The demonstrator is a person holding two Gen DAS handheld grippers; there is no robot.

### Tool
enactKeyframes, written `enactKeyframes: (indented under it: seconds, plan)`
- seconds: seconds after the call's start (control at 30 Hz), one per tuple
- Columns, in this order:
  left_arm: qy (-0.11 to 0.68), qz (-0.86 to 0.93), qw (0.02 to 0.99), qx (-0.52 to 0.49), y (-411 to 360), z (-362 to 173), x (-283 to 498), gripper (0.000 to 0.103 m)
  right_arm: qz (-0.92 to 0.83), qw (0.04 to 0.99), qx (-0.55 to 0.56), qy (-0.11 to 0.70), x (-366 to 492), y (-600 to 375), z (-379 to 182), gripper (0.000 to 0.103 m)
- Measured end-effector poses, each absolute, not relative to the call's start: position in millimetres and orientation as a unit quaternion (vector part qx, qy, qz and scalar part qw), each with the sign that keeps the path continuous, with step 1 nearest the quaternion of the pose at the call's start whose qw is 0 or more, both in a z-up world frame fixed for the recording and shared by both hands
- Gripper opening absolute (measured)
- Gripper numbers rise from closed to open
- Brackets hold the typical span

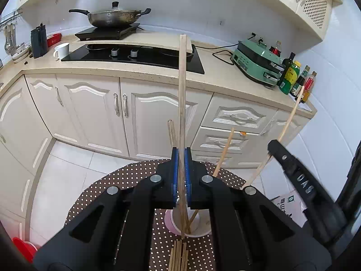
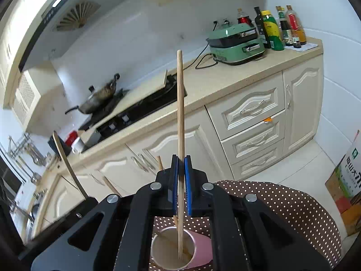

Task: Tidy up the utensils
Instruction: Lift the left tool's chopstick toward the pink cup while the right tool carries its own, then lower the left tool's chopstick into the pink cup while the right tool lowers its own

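My left gripper (image 1: 181, 155) is shut on a wooden chopstick (image 1: 182, 94) that stands upright, its lower end in a pink cup (image 1: 194, 225) on the dotted brown tablecloth (image 1: 94, 194). Other chopsticks (image 1: 223, 153) lean in the cup. Several loose chopsticks (image 1: 178, 257) lie on the cloth below the cup. My right gripper (image 2: 181, 160) is shut on another upright chopstick (image 2: 180, 113), its lower end inside the same pink cup (image 2: 200, 248). The right gripper also shows at the right of the left wrist view (image 1: 270, 145), with its chopstick (image 1: 291, 117).
A kitchen counter (image 1: 216, 76) with a black hob (image 1: 135, 56), a wok (image 1: 112, 18), a green appliance (image 1: 257, 61) and bottles (image 1: 293, 76) runs behind. Cabinets (image 1: 101, 108) stand below. A cardboard box (image 2: 347, 176) is on the floor right, a red bucket (image 1: 24, 248) left.
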State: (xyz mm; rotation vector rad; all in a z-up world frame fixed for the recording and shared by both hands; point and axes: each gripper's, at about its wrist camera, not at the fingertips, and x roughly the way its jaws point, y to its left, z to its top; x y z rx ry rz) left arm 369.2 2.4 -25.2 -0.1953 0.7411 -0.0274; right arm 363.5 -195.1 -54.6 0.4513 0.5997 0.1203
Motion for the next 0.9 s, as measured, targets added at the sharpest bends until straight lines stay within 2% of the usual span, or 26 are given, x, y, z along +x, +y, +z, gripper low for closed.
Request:
enactKeyframes:
  seconds: [0.37, 0.9]
  plan:
    - [0.354, -0.015, 0.928, -0.113, 6.9, -16.4, 385.1, 0.006, 0.073, 0.926, 0.187, 0.319, 376.8, -187.4, -69.0, 0.005]
    - [0.433, -0.017, 0.892, -0.129, 9.8, -90.5, 388.3, 0.006, 0.099, 0.911, 0.155, 0.370, 372.1, -170.3, -102.1, 0.005]
